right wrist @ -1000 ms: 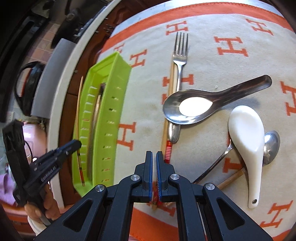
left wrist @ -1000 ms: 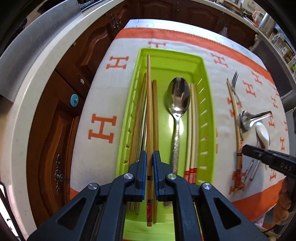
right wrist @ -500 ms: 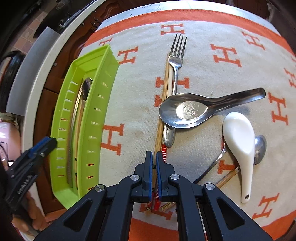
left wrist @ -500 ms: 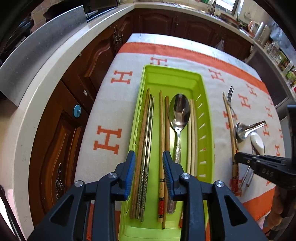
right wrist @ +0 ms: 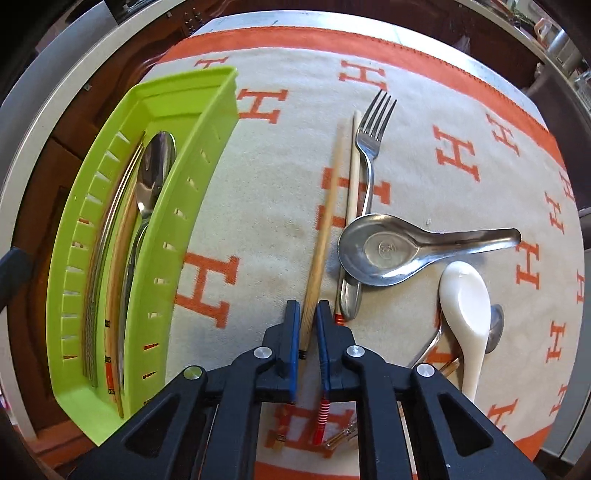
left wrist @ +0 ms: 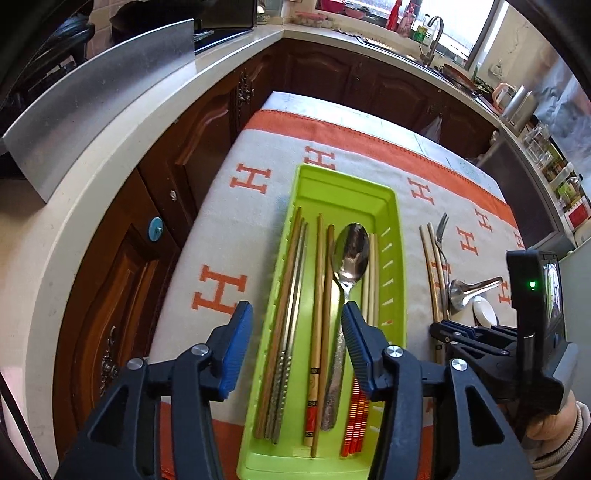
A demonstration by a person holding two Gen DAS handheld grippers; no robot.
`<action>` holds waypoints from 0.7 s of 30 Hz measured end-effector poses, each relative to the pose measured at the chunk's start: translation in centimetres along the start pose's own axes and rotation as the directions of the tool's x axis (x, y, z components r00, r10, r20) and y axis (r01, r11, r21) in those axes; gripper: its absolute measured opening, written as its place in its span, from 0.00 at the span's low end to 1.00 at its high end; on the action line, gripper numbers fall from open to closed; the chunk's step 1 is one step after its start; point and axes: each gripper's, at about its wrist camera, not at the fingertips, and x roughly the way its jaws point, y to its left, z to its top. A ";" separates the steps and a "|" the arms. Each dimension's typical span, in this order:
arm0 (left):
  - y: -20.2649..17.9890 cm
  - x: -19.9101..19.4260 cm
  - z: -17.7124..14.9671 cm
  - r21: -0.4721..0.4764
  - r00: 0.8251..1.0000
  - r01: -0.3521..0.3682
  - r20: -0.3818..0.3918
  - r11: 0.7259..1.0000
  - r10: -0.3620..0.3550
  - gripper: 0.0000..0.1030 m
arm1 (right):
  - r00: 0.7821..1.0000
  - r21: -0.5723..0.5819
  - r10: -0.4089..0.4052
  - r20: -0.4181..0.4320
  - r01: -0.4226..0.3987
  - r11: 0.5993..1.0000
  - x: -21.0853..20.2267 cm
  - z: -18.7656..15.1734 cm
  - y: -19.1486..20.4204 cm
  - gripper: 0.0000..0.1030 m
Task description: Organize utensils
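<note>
Now the left gripper (left wrist: 297, 321) hangs wide open above the green tray (left wrist: 395, 206) — chopsticks and a spoon (left wrist: 347, 266) lie inside. Beside the tray, the right gripper (right wrist: 308, 332) pinches one chopstick (right wrist: 325, 218) — fork (right wrist: 371, 147) close by.

Daylight enters through the window (left wrist: 461, 26) far beyond the tray (left wrist: 397, 236) and blows out there. Both views are bright and mostly sharp. Glare sits on the spoon (left wrist: 351, 251) in the tray. Right of the tray, a chopstick (right wrist: 325, 221) is motion-blurred. Fisheye curvature bends the counter (left wrist: 110, 155) left of the tray; corners go black.
</note>
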 end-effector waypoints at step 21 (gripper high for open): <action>2.5 -2.3 0.5 -0.031 0.980 -0.177 0.083 0.984 0.179 0.72 | 0.848 0.104 0.524 0.075 -0.529 0.842 -9.1 1.1 2.0 0.06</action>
